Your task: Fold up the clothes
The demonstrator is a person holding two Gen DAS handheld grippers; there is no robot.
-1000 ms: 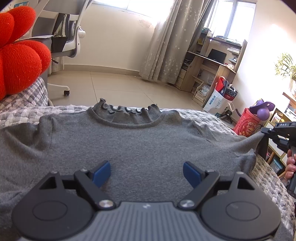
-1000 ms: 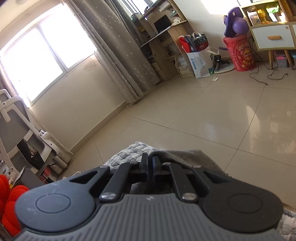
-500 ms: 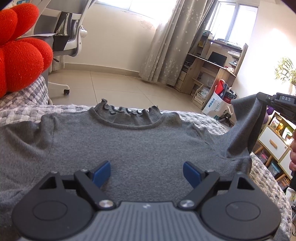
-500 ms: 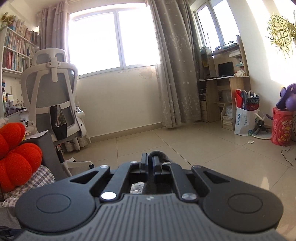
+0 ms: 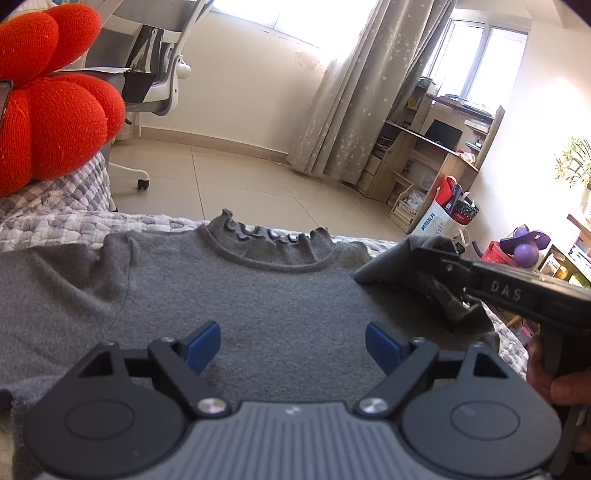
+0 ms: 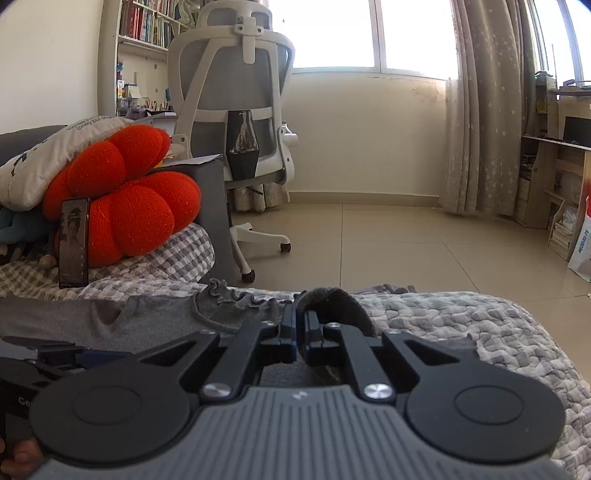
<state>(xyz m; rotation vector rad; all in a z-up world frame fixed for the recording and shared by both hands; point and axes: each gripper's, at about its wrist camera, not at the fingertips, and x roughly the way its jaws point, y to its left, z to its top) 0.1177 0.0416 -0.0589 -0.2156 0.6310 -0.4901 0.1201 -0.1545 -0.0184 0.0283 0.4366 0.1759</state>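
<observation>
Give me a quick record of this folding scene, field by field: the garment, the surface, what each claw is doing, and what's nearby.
garment: grey sweater, spread flat, ruffled collar away from the camera
surface: grey checked quilt
left claw: open, above the sweater's body
right claw: shut on the sweater's sleeve, held over the shoulder area
nearby: red cushion, phone leaning against it, white office chair

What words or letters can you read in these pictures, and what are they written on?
"DAS": white letters on the side of the right claw, which pinches the grey sweater's sleeve.
"Ge": cut-off white letters on the left claw's body at the right wrist view's left edge.
White pillow: dark writing, too blurred to read.
White paper bag: blue print, too small.
Shelf books: spines unreadable.
</observation>
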